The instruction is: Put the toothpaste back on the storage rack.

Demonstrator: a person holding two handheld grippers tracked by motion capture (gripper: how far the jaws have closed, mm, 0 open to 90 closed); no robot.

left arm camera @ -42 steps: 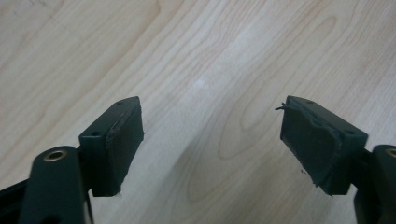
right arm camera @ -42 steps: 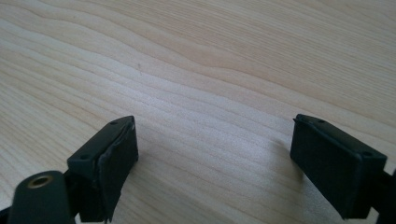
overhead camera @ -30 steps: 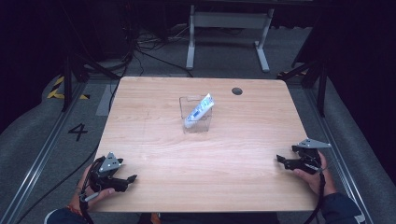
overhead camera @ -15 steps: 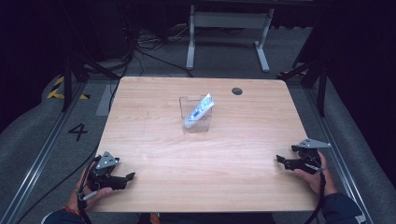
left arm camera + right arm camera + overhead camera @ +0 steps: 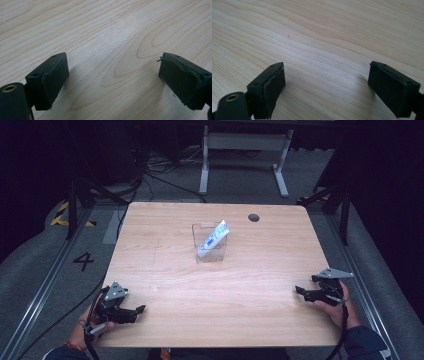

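A clear square container (image 5: 210,251) stands at the middle of the wooden table (image 5: 250,285), with a white and blue tube (image 5: 214,237) leaning inside it. My left gripper (image 5: 136,312) rests at the near left corner, held by a hand. Its jaws (image 5: 113,67) have just been opening; they stand wide apart over bare wood with nothing between them. My right gripper (image 5: 300,291) lies at the near right edge in the other hand. It (image 5: 327,75) is open too, and I see only wood grain between its pads. Both grippers are far from the container.
A dark round hole (image 5: 254,217) sits in the tabletop at the back right. Beyond the table are a white metal frame (image 5: 245,150), cables on the floor and black stands at both sides. A "4" (image 5: 83,261) is marked on the floor at left.
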